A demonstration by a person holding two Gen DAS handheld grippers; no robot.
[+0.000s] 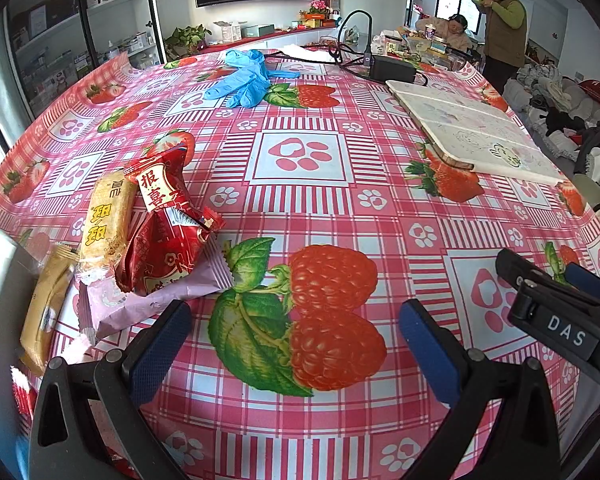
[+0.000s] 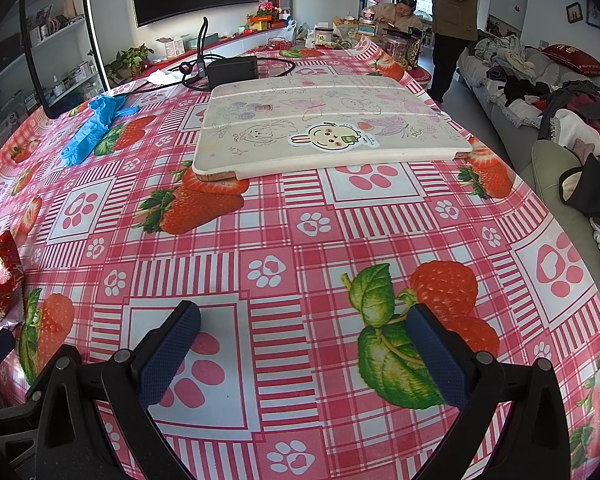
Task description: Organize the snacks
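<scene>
We find the snacks gathered in one loose heap at the left of the tabletop (image 1: pixel 340 208). A red packet (image 1: pixel 168 216) lies on top, partly over a pale purple packet (image 1: pixel 152 300); a yellow biscuit packet (image 1: pixel 108 220) is touching its left side, and a tan packet (image 1: pixel 46 304) lies at the tabletop's edge.

Left tool (image 1: pixel 296 344): jaws wide, nothing between them, just beside the purple packet. Right tool (image 2: pixel 304 352): also wide and empty, over bare cloth, well apart from the heap.

No box or tray for the snacks is in view. We judge the sorting either barely begun or the pile itself the collecting spot; which, we cannot tell. The packets overlap and lie at odd angles, so straightening seems left to do.

Blue gloves (image 1: pixel 244 76) and a tablet case (image 2: pixel 324 128) lie farther off, apart from the snacks.
</scene>
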